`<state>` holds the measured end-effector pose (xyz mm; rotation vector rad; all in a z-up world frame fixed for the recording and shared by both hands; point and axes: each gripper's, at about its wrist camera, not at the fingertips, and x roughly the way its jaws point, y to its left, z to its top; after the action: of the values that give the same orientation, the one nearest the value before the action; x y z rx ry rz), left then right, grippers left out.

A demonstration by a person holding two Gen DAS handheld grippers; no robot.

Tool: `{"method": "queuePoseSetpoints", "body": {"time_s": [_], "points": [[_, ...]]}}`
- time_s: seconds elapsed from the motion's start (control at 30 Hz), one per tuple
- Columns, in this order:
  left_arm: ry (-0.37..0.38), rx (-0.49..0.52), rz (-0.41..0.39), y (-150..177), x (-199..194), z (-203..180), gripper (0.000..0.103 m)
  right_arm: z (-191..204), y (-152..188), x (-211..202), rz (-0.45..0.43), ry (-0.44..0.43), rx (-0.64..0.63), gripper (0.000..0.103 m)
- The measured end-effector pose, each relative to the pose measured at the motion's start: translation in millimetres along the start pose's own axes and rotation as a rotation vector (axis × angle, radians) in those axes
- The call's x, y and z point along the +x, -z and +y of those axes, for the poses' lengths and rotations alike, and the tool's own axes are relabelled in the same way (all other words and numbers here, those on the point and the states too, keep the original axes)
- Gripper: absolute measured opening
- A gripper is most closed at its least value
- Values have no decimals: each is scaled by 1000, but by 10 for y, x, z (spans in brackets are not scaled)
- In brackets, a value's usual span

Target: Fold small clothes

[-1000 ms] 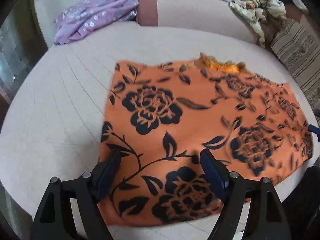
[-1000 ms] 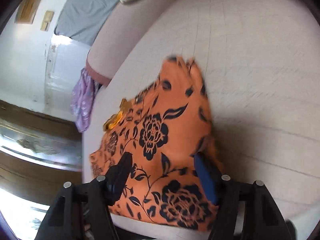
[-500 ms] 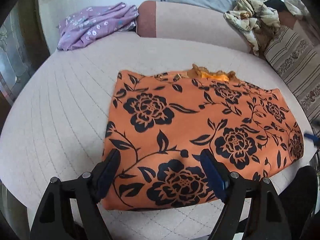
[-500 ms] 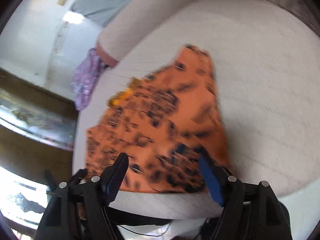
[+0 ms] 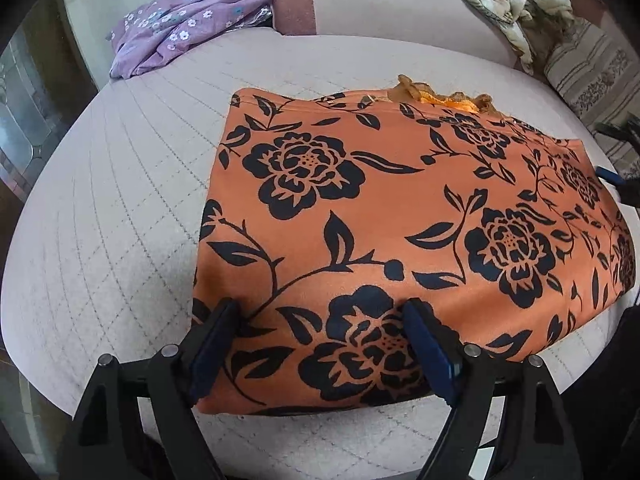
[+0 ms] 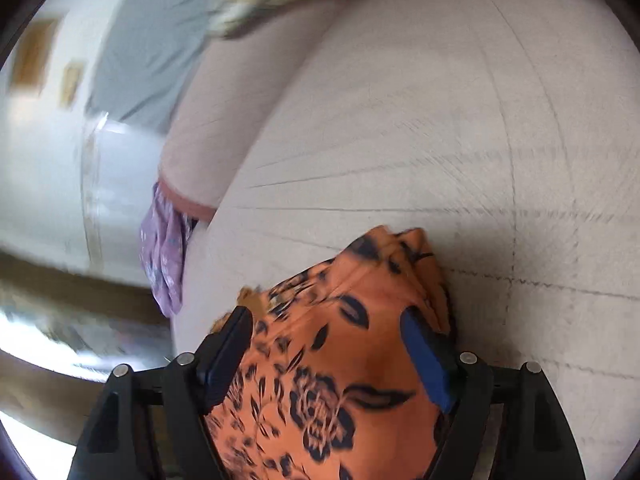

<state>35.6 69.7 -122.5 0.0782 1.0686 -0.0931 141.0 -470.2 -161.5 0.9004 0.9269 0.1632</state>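
Both grippers are seen with jaws spread wide. From the left wrist, the left gripper point(image 5: 320, 344) is held over the near edge of the orange flowered cloth point(image 5: 400, 208), spread on a quilted cushion point(image 5: 120, 208); nothing is pinched. Only a blue fingertip of the right gripper point(image 5: 610, 176) is seen, cut off at the frame's edge. From the right wrist, everything is blurred; its jaws have just been opening, the cloth lying between them unpressed. No writing can be read.
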Motion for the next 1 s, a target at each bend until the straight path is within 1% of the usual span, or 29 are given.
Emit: {"method": "queuePoseSetpoints", "body": {"time_s": [0.07,0.1,0.17,0.27,0.4,0.47,0.5,0.6,0.63,0.77,0.8,0.87,1.0], "points": [[0,-8,1,14,-12,2,84,175,187,-219,-6,14,-97,79],[1,-13,1,33,-18,2,84,235,328,-355,-2,-2,-122,79],[4,-18,0,49,-24,15,84,257,586,-573,10,-40,-126,82],[7,-20,1,59,-40,11,84,170,1055,-796,61,-80,-83,84],[16,-35,-5,75,-103,24,84,53,1600,-710,147,-78,-37,84],[22,-44,-9,83,-149,27,84,-41,1767,-641,175,-74,-9,84],[23,-44,-11,82,-165,25,84,-72,1797,-581,179,-61,11,84],[22,-35,-26,83,-249,17,84,-256,1859,-559,166,-66,83,84],[25,-36,-37,80,-285,17,84,-301,1849,-560,145,-55,107,84],[66,-61,-55,33,-356,-16,84,-532,1751,-609,79,-98,232,84],[72,-59,-56,23,-360,-37,84,-556,1719,-620,61,-106,243,84],[78,-41,-58,8,-362,-121,84,-624,1648,-684,4,-93,261,84],[86,-5,-61,-12,-346,-294,84,-800,1558,-665,-21,-127,343,84]]}}
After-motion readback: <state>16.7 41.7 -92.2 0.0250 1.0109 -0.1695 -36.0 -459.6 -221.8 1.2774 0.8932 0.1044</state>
